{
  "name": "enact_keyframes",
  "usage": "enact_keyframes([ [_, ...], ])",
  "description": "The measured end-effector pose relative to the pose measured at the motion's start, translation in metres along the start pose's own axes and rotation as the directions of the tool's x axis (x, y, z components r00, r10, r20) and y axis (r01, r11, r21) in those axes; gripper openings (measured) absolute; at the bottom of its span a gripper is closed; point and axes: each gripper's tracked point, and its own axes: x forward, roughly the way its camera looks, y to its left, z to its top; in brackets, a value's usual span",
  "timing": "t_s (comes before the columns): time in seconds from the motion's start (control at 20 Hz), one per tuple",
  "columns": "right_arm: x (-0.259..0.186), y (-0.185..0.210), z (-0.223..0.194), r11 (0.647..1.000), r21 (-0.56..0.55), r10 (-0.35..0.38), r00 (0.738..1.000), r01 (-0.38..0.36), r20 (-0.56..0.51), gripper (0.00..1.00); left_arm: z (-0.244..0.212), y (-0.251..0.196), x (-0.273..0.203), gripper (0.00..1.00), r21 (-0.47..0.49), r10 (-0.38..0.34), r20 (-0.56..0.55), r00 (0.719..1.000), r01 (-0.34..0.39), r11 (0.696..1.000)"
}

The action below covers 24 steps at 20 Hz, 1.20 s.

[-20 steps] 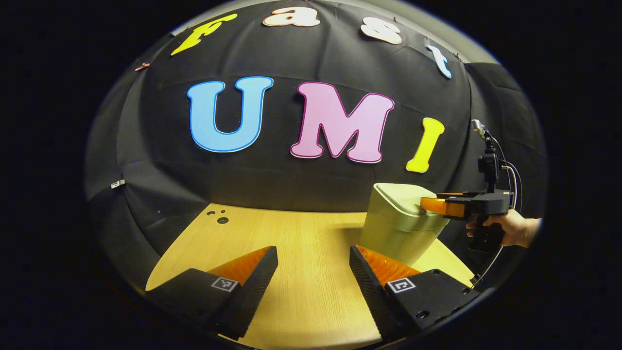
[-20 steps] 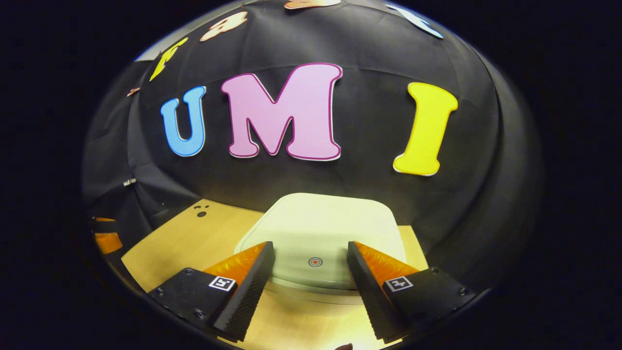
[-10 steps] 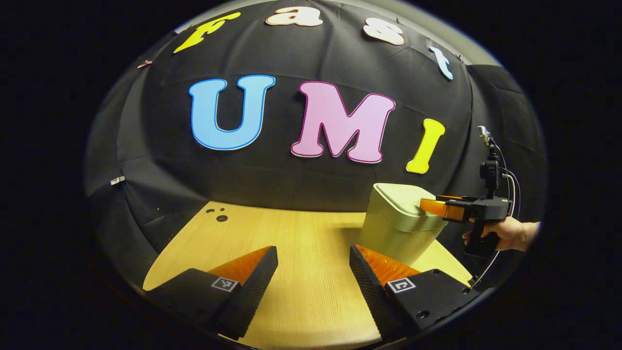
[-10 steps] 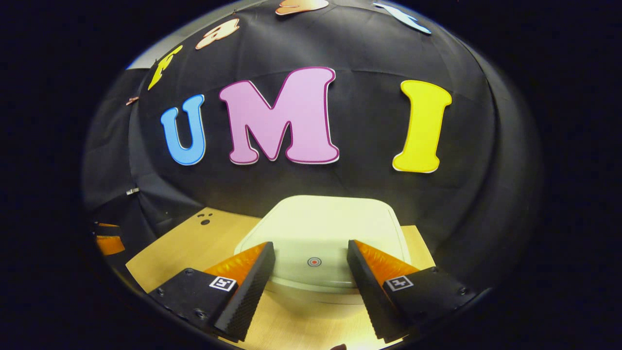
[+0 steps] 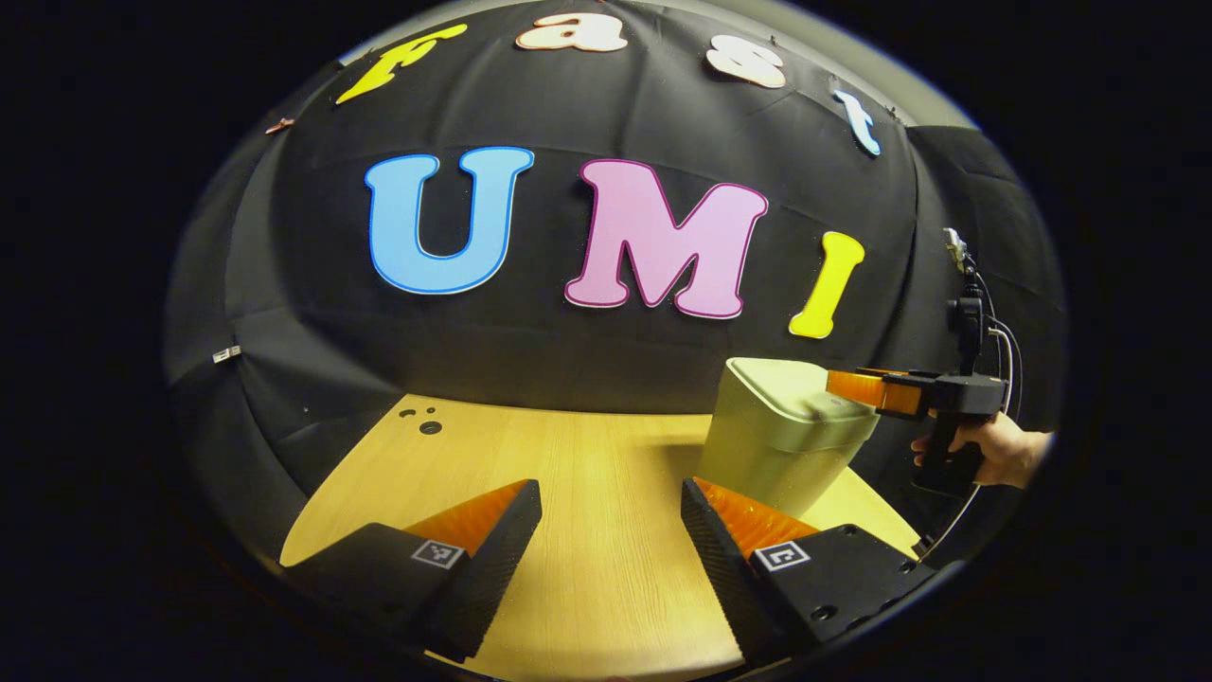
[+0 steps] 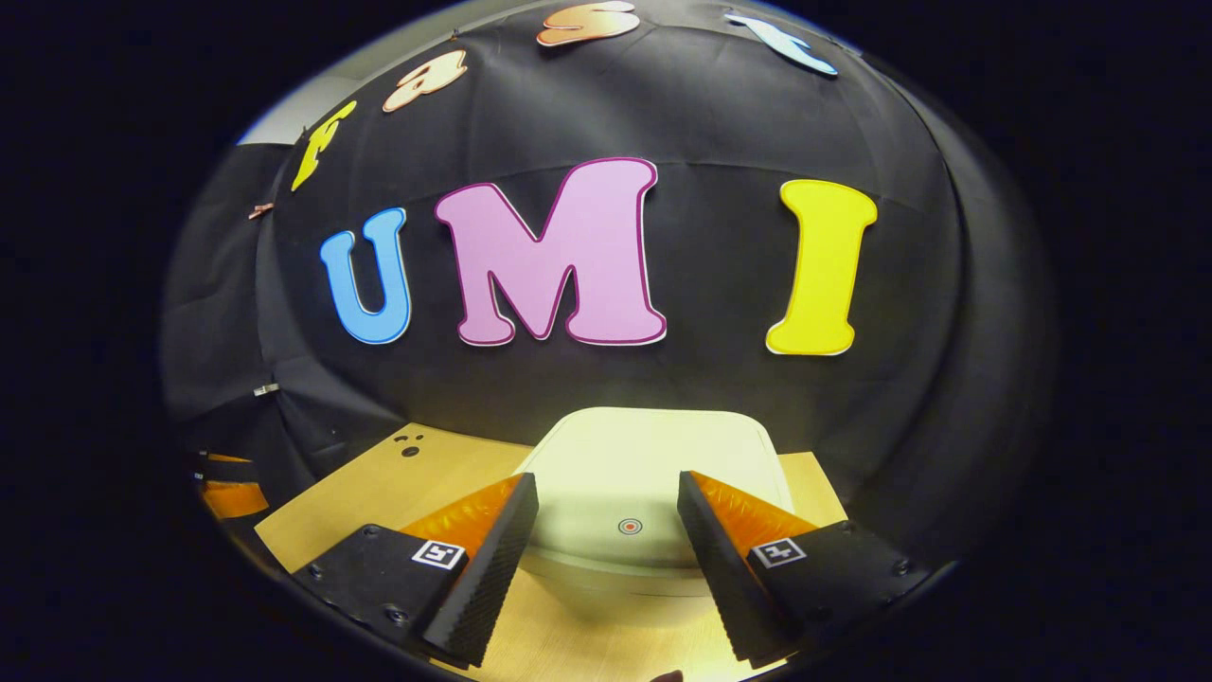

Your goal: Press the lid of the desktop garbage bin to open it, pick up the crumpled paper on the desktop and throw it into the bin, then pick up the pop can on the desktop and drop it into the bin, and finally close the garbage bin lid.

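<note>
A black cloth wall (image 5: 606,350) curved around in front of me, creased in places and meeting a darker side panel (image 5: 985,218) on the right. Below it lay a light wooden table (image 5: 587,568) with fine grain, brightly lit, with three small dark holes (image 5: 423,421) near its far-left corner.

A wooden table (image 5: 578,474) with light grain stands before a wall of black cloth (image 5: 587,360). Near its far left corner there are three small dark holes (image 5: 423,421). A small metal clip (image 5: 227,354) sits on the cloth at left.
</note>
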Motion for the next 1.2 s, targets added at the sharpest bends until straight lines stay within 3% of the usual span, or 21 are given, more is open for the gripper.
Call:
enact_keyframes([
  [1.2, -0.086, 0.042, -0.041, 0.999, 0.028, 0.034, 0.999, -0.035, 0.013, 0.94, -0.001, -0.021, 0.017, 0.96, 0.038, -0.051, -0.004, 0.999, 0.051, 0.998],
])
